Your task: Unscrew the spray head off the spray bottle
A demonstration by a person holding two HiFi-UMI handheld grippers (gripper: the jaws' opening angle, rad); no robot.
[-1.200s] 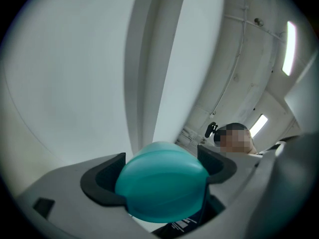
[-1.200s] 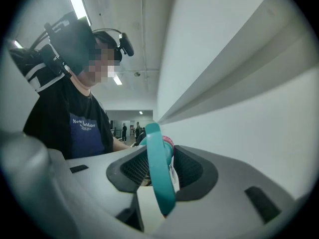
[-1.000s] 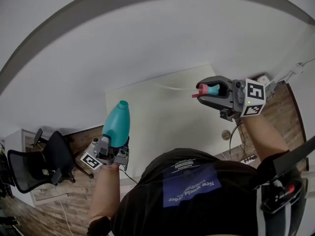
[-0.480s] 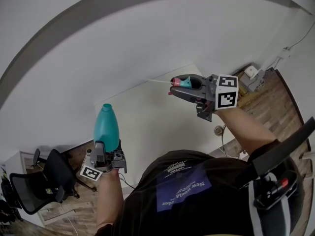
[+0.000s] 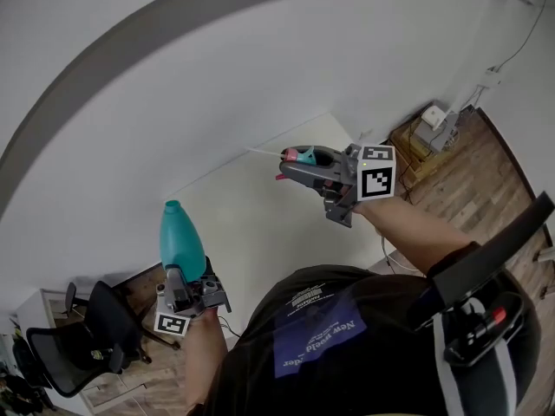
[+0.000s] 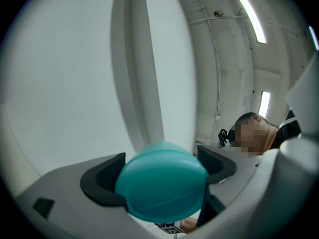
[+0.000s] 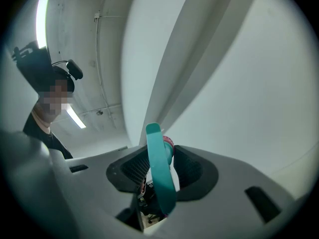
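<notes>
**Spray head and bottle apart, one in each gripper**

Spray head (image 5: 301, 156), teal with a pink nozzle, is clamped between the jaws of the right gripper (image 5: 303, 166) at the centre of the head view. The teal spray bottle (image 5: 179, 243) stands headless at lower left, its base pinched by the left gripper (image 5: 186, 277), well apart from the head. Beneath both lies a white counter (image 5: 260, 224). Wooden floor (image 5: 473, 176) shows at the right edge, and a black office chair (image 5: 74, 358) at lower left. Ceiling light strips (image 6: 251, 13) run overhead.
</notes>
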